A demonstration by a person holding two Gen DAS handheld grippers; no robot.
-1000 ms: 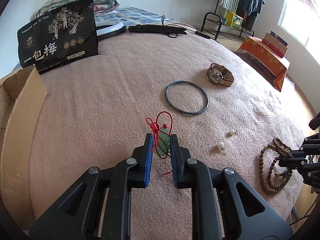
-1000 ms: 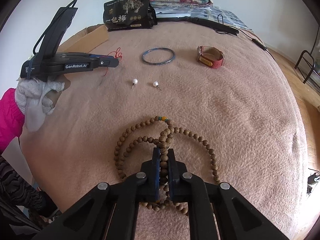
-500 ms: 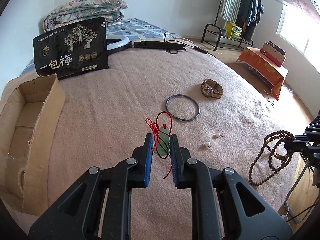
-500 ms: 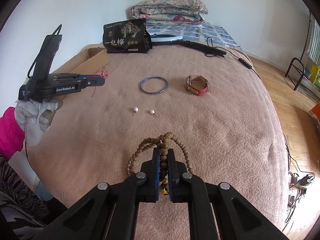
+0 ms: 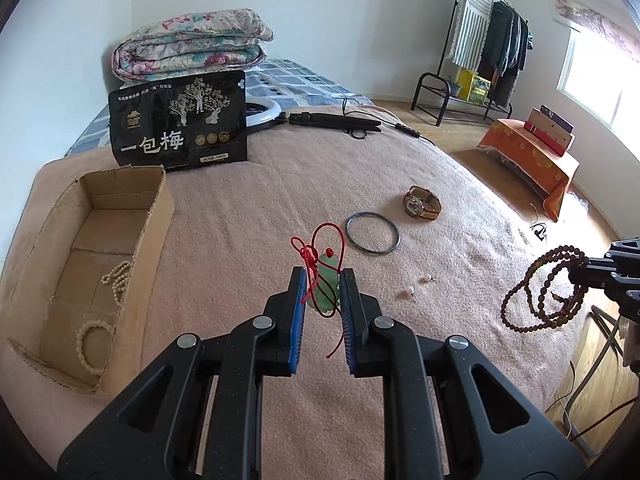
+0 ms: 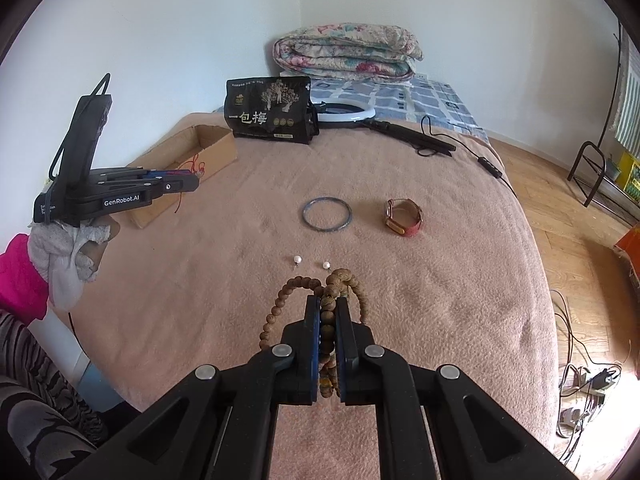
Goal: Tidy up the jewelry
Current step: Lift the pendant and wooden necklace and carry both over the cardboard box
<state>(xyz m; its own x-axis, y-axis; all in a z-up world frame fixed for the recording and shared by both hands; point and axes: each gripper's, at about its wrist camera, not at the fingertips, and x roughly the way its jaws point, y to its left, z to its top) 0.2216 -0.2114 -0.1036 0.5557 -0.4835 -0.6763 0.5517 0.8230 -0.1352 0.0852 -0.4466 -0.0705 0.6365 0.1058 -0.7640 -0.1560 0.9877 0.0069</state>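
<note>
My left gripper (image 5: 322, 280) is shut on a green jade pendant (image 5: 327, 289) with a red cord (image 5: 320, 248), held above the pink blanket. It also shows in the right wrist view (image 6: 188, 184), near the cardboard box (image 6: 188, 152). My right gripper (image 6: 328, 304) is shut on a brown wooden bead necklace (image 6: 340, 280), lifted off the bed; the necklace hangs at the right in the left wrist view (image 5: 540, 292). On the blanket lie a dark bangle (image 5: 372, 233), a wristwatch (image 5: 421, 204) and two pearl earrings (image 5: 418, 285).
The open cardboard box (image 5: 156, 216) at the left holds pale bead strands (image 5: 116, 276). A black snack bag (image 5: 178, 120), a ring light (image 5: 264, 110) and folded quilts (image 5: 188, 44) are at the back. A clothes rack (image 5: 480, 52) and an orange-covered stand (image 5: 532, 156) are off the bed.
Both grippers have risen higher above the bed with their items. The bead necklace now hangs fully clear of the blanket. The cardboard box's inside has come into view.
</note>
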